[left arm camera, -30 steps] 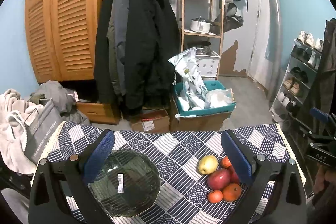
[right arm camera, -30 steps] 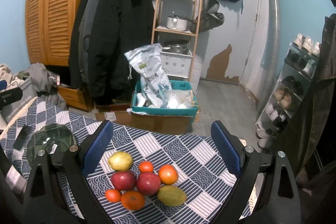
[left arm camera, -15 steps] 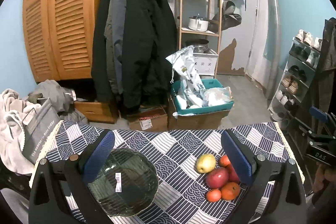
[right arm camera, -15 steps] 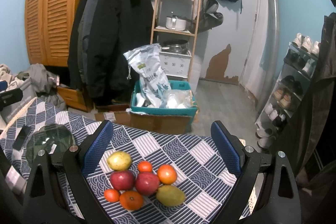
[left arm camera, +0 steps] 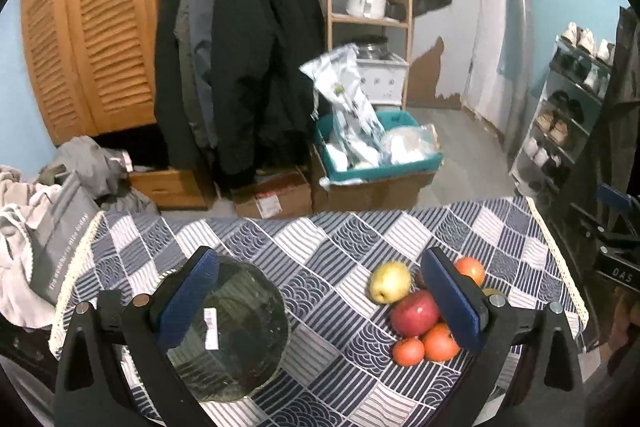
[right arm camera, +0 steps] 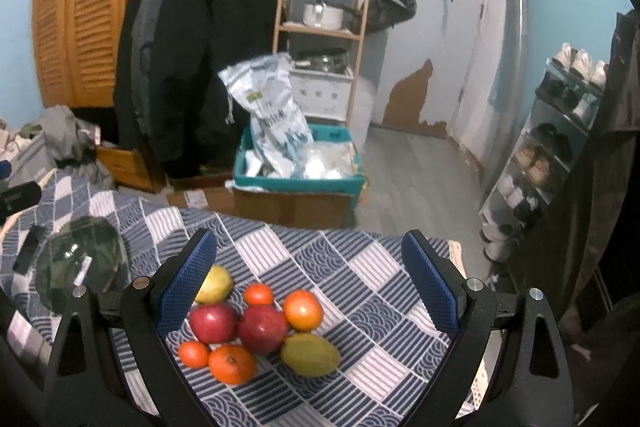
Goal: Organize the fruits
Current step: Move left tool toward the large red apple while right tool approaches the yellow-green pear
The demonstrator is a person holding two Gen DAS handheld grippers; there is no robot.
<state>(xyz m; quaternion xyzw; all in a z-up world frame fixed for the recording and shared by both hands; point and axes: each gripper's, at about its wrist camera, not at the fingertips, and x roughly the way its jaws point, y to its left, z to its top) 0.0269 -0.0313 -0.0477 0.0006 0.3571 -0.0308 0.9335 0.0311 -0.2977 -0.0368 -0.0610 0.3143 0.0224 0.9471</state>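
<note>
A pile of fruit lies on the blue-and-white checked tablecloth: two red apples, a yellow apple, a green mango and several oranges. A dark glass bowl with a white sticker sits to the left of the pile. My left gripper is open and empty above the bowl and the fruit. My right gripper is open and empty above the fruit pile. In the left wrist view the yellow apple and a red apple show beside the right finger.
The table's far edge borders a floor with cardboard boxes and a teal bin of bags. Coats hang behind. A shoe rack stands at the right. Clothes and a grey bag lie at the left.
Both grippers have tilted down and moved slightly closer to the table; the bowl and fruit sit higher in view. Nothing was taken hold of.
</note>
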